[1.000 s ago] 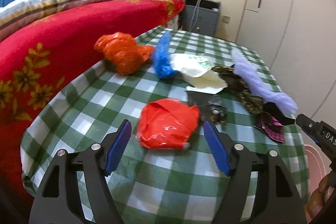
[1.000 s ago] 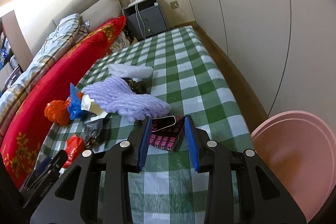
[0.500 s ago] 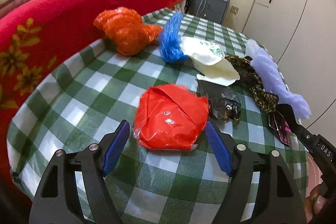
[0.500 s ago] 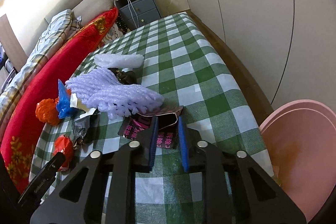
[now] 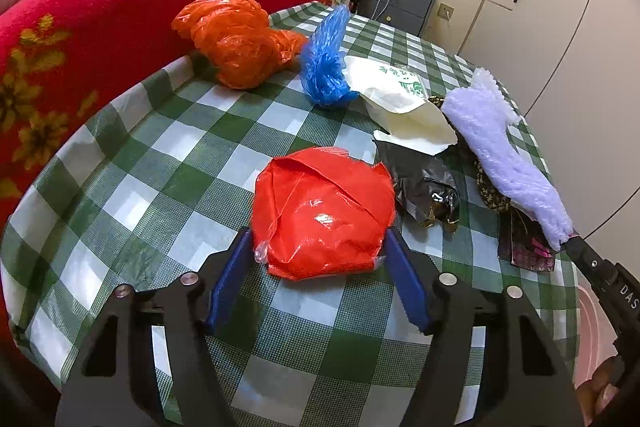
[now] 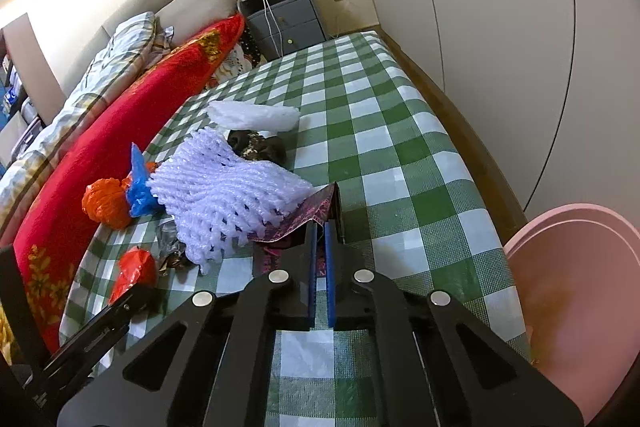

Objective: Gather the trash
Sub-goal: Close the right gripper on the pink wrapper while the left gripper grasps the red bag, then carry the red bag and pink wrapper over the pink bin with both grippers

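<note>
A crumpled red plastic bag (image 5: pixel 324 215) lies on the green checked tablecloth (image 5: pixel 140 167). My left gripper (image 5: pixel 317 235) straddles its near half, and the jaws are closing, with the blue pads (image 5: pixel 234 271) right at the bag's sides. In the right wrist view my right gripper (image 6: pixel 320 227) is shut on a dark wrapper with a pink pattern (image 6: pixel 296 223). That wrapper's edge sticks up from under the lilac foam net (image 6: pixel 224 195). The red bag (image 6: pixel 134 269) shows small at the left there.
Further back lie an orange bag (image 5: pixel 236 43), a blue plastic scrap (image 5: pixel 326 63), a white paper bag (image 5: pixel 400 103), a black wrapper (image 5: pixel 424 187) and a white foam piece (image 6: pixel 256 115). A pink bin (image 6: pixel 576 291) stands beside the table's right edge. A red blanket (image 5: pixel 80 27) borders the left.
The right jaws came together on the dark wrapper. The left gripper sank and moved in on the red bag, which now fills the gap between its narrowing jaws.
</note>
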The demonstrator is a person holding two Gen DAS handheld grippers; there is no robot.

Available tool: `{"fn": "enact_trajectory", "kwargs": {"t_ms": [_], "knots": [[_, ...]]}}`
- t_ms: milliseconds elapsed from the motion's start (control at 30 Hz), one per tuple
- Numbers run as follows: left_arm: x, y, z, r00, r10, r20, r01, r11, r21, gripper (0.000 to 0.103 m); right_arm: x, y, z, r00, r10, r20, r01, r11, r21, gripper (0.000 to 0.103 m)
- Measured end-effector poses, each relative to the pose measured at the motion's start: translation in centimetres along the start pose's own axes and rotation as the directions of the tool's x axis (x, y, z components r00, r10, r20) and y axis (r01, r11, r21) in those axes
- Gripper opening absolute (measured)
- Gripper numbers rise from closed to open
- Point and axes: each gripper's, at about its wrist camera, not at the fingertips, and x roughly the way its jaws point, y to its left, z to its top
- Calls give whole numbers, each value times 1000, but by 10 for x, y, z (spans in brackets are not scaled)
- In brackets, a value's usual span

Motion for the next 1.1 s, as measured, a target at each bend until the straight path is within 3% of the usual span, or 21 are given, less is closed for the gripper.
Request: {"fn": "enact_trajectory", "kwargs": {"t_ms": [733,1100], "knots": [[-40,-7,-4,996,-62,66,60,997,42,62,-60,13,-1,996,-29,90,38,994,-98,1],[-61,-16,-12,990,-83,111,71,992,109,62,-98,24,-13,990,-43,138,66,985,-160,1]]}}
